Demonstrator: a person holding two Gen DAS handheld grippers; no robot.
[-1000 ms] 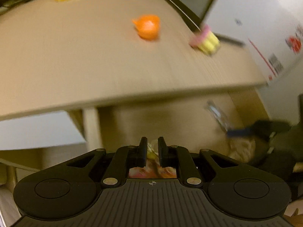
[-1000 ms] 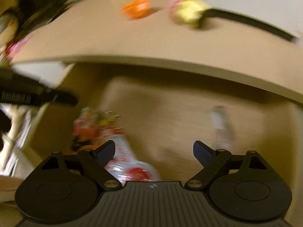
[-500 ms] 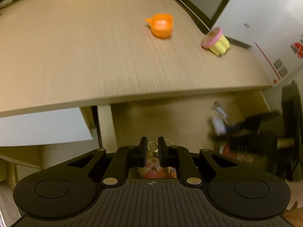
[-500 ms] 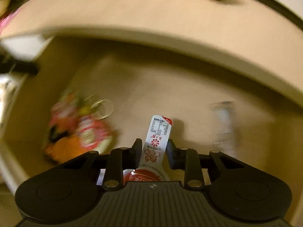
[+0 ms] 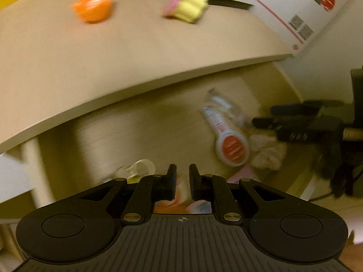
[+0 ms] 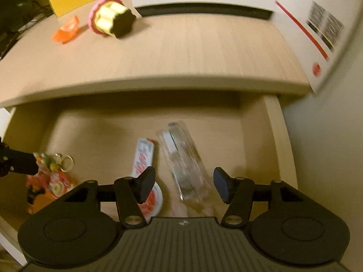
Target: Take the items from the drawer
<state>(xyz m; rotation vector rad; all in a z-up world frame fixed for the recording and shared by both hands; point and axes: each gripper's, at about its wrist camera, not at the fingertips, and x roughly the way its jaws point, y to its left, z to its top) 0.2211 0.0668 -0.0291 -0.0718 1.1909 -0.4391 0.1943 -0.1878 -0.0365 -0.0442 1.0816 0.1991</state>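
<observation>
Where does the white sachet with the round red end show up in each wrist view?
Left wrist: the white sachet lies right of centre on the drawer floor, red end nearest the camera, beside the right claw.
Right wrist: the same sachet lies lower centre, partly behind the right claw's left finger, left of the clear packet.
Shared landmark: the yellow cupcake toy on the desk.

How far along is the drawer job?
Possibly done: orange cup and cupcake toy on the desk. In hand: nothing certain; right tool's jaws are opening, empty, above the clear packet; left tool nearly closed at the toy packet. Left: those plus the white pouch, in the drawer.
</observation>
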